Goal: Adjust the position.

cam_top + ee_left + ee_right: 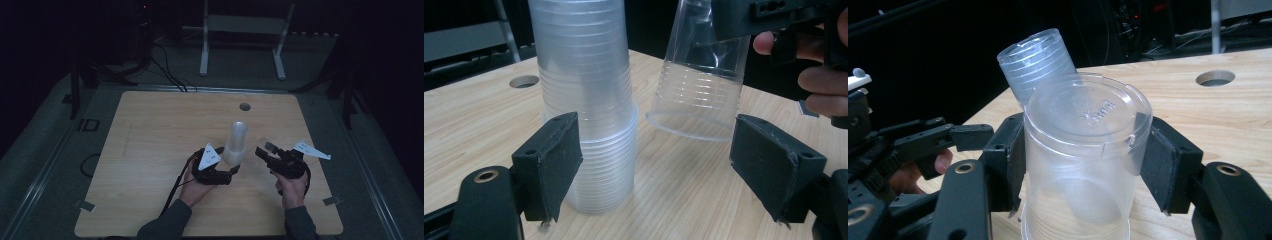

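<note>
While the left hand-held gripper (235,170) waits beside the cup stack (236,142), the right hand-held gripper (263,150) holds a single clear cup (261,144).
High view: both sit mid-counter (150,150). Left gripper view: jaws stand wide, stack (586,110) upside down just ahead between them, unclamped; the cup (701,90) hangs mouth-down just above the counter. Right gripper view: pads press the cup (1083,160) on both sides.

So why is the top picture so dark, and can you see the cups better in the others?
High view: dim and murky, the cup stack only a pale blur on the table. Left gripper view: brighter, the stack's ridges sharp. Right gripper view: the held cup is crisp, the background black.
</note>
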